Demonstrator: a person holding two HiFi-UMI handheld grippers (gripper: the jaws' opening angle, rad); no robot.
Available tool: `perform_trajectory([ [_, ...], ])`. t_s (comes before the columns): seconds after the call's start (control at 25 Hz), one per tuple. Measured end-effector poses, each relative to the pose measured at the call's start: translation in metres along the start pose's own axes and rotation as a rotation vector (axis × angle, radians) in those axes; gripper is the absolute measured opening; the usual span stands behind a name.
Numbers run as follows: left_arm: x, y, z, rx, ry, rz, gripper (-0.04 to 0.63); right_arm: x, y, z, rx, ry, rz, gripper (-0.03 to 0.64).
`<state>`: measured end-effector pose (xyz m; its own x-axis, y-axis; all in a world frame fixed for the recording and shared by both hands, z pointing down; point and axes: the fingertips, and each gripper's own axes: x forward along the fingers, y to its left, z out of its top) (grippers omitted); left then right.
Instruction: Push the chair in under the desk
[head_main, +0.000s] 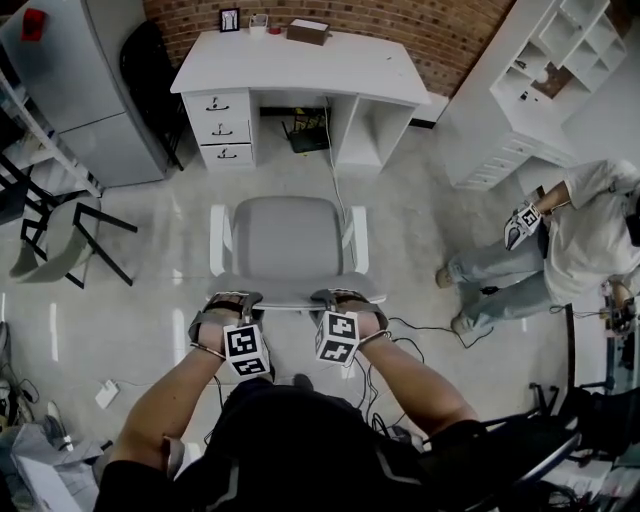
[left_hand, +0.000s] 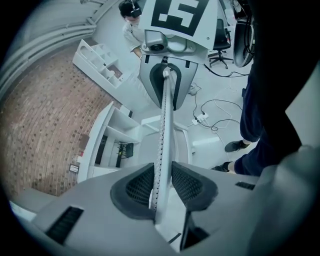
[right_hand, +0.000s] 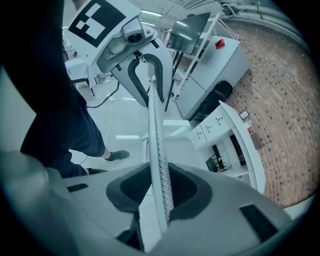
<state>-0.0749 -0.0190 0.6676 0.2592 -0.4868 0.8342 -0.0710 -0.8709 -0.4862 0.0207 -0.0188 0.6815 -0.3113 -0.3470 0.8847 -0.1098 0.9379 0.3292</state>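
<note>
Standing out on the floor (head_main: 150, 330), the chair (head_main: 288, 240) faces the desk (head_main: 300, 62) with its seat short of the desk's front edge, not yet under it. It lines up with the open knee space between the drawers (head_main: 225, 128) at the desk's left end and the open compartment at its right end.

Both grippers are set on the top edge of the backrest (head_main: 290, 303), on the side away from the desk. The left gripper (head_main: 232, 300) sits near that edge's left end, and its own view shows its dark pads closed on the thin rim from both sides. The right gripper (head_main: 345, 297) sits near the right end, and its jaws are likewise clamped on the rim.

A brown box (head_main: 307, 31) and a small picture frame (head_main: 229, 19) stand along the desk's back edge, against the brick wall (head_main: 430, 25). Another person (head_main: 560, 240) sits on the floor well to the right, beside a white shelf unit (head_main: 540, 80).
</note>
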Motion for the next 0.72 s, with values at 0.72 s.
perform_trajectory([
  [0.72, 0.030, 0.049, -0.025, 0.037, 0.051, -0.048, 0.115, 0.029, -0.042, 0.016, 0.026, 0.029, -0.033, 0.098],
])
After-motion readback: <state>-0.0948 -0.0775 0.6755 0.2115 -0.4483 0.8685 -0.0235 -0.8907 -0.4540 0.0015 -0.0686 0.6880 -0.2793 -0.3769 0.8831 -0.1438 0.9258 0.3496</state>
